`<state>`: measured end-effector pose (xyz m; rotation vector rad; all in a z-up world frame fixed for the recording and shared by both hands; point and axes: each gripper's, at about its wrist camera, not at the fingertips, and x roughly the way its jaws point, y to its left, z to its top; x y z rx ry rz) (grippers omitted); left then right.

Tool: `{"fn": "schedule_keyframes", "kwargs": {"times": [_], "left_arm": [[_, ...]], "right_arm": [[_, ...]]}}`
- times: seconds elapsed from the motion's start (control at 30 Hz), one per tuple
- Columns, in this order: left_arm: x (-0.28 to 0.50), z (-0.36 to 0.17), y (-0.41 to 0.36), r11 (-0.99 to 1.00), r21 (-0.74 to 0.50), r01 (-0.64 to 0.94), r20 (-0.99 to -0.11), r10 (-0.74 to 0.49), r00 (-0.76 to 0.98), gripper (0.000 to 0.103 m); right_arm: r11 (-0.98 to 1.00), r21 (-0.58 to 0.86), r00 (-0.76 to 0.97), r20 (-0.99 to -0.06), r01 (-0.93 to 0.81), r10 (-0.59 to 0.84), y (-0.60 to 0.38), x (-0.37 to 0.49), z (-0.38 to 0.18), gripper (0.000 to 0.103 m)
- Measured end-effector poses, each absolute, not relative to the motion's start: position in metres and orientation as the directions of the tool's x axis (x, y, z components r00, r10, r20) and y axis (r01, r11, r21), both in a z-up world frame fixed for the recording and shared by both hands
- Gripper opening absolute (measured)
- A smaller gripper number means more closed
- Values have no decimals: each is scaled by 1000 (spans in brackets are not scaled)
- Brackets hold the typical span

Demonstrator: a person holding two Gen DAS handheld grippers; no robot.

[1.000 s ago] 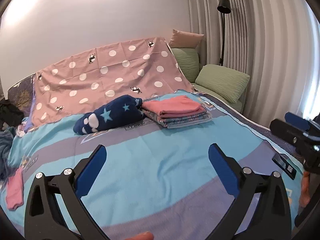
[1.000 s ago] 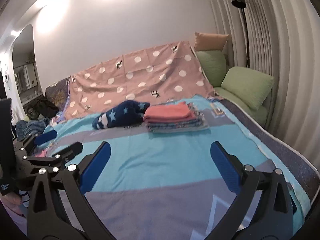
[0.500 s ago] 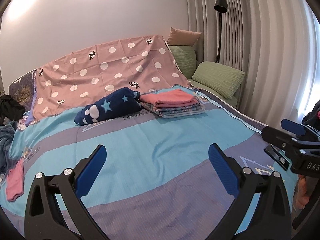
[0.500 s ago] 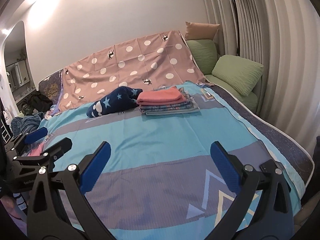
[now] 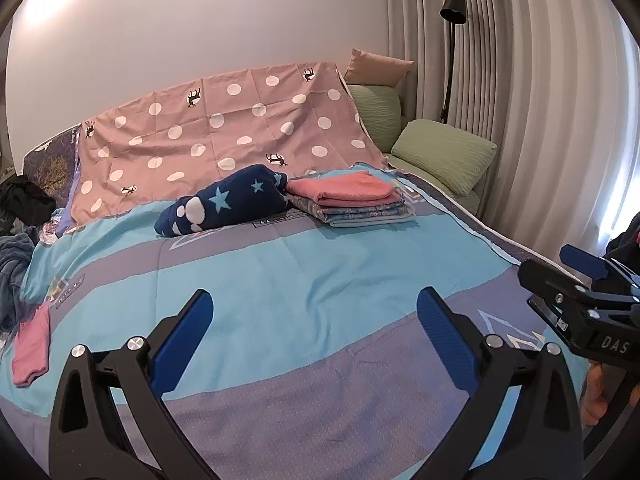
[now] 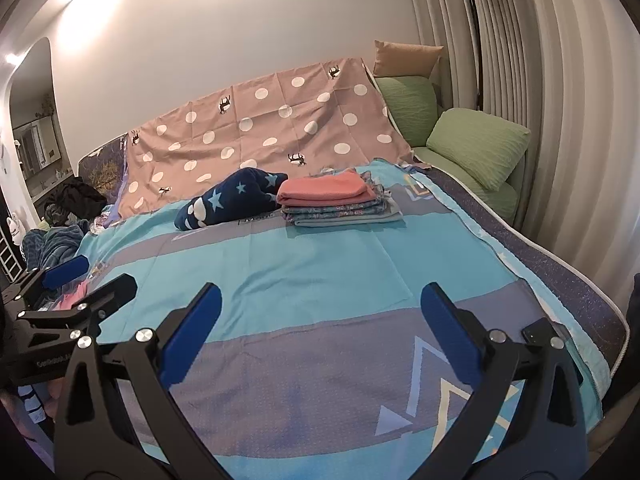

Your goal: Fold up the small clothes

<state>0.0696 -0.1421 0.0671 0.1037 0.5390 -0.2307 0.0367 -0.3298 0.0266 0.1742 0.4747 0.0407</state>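
Hovering above the near end of the bed [image 5: 320, 272], the left hand-held gripper [image 5: 312, 320] and the right hand-held gripper [image 6: 320, 312] both stand with their blue pads spread wide and nothing between them, which suggests neither has yet been sent to a garment. At the far end, right of centre, lies one stack of folded clothes [image 5: 352, 204], a pink piece on top of patterned ones; I judge it sits far back so the near stretch of bed serves as the folding surface. Touching its left side is one dark blue starred bundle [image 5: 224, 204], rolled, not flat. One small pink garment [image 5: 31, 354] lies at the near left edge of the bed, apparently unfolded, and looks like the next piece to fetch. A darker heap of clothes [image 6: 52, 240] spills off the far left side; its count cannot be told. Behind are one polka-dot sheet [image 5: 224, 136], three pillows and one floor lamp [image 5: 452, 40]
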Motion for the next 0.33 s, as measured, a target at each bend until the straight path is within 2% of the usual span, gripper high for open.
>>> {"fn": "schedule_keyframes", "kwargs": {"times": [0.33], "left_arm": [[69,67,-141,972,62,228,-523,-163,837,102]], "right_arm": [[989,149,888,-455,-1,70,-319,40,27,101]]}}
